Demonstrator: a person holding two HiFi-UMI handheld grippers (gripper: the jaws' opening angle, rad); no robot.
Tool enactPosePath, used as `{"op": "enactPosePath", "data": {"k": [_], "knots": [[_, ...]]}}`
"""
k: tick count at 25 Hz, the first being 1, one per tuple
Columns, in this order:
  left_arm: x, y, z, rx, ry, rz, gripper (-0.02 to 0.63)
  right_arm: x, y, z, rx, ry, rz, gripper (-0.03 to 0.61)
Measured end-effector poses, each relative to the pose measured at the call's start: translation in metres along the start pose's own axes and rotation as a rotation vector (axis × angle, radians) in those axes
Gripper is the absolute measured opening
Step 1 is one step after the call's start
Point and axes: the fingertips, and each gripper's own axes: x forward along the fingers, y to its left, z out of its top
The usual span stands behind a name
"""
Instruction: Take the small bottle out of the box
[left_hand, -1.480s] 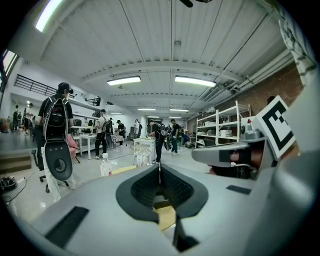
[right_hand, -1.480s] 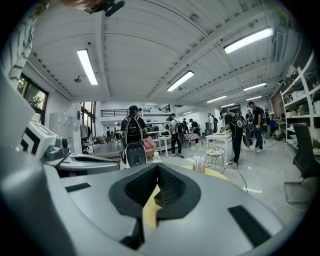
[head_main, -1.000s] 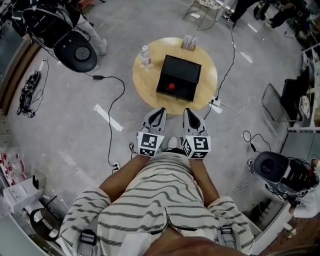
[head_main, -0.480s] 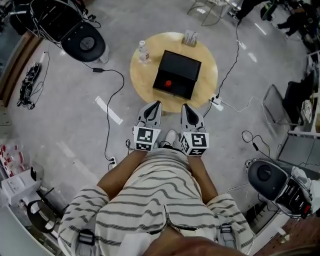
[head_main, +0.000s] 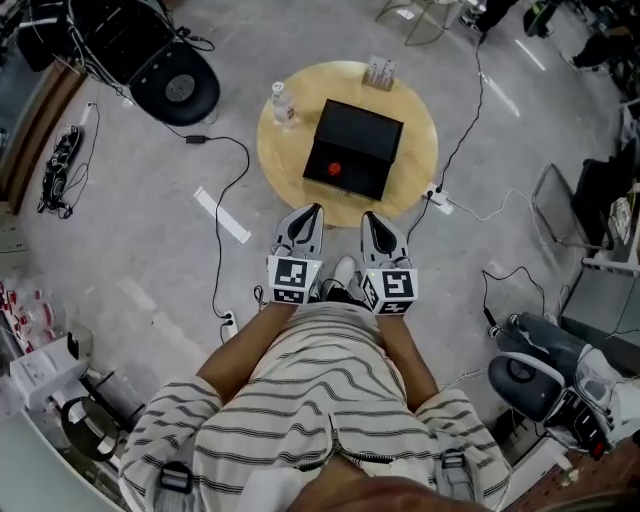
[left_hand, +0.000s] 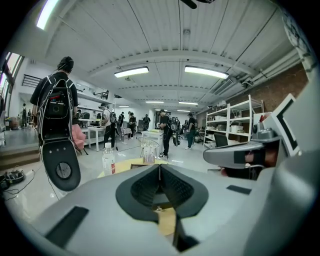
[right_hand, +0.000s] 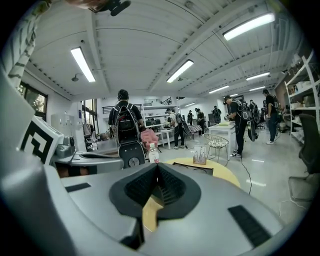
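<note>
A black open box (head_main: 355, 143) stands on a round wooden table (head_main: 285, 160). A small red-topped item (head_main: 337, 170) lies inside the box near its front. My left gripper (head_main: 305, 222) and right gripper (head_main: 376, 226) are held side by side in front of my body, just short of the table's near edge. Both are shut with nothing between the pads. In the left gripper view the shut jaws (left_hand: 160, 166) point at the table (left_hand: 117, 165). In the right gripper view the jaws (right_hand: 157, 166) point at the box (right_hand: 195, 167).
A clear water bottle (head_main: 283, 104) stands on the table left of the box, a small rack (head_main: 379, 72) at the far edge. Cables (head_main: 225, 190) and a white strip (head_main: 222, 214) lie on the floor. A black round-based device (head_main: 175, 88) stands far left. People stand in the background.
The head view has shifted a little, and the table sits slightly higher in it. Both grippers stay shut and side by side, a bit nearer the table's edge.
</note>
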Motion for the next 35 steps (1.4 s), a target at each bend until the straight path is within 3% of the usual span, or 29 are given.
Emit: {"op": "enactPosePath", "data": {"k": [16,35], "knots": [[0.054,0.013,-0.037,-0.025,0.131,0.026,0.028,0.027,-0.016,-0.024,0.038,0.082,0.025,0.018],[0.1,0.02,-0.076,-0.027,0.223,0.025,0.109,0.035,-0.026,-0.043,0.059,0.127,0.026,0.018]]}}
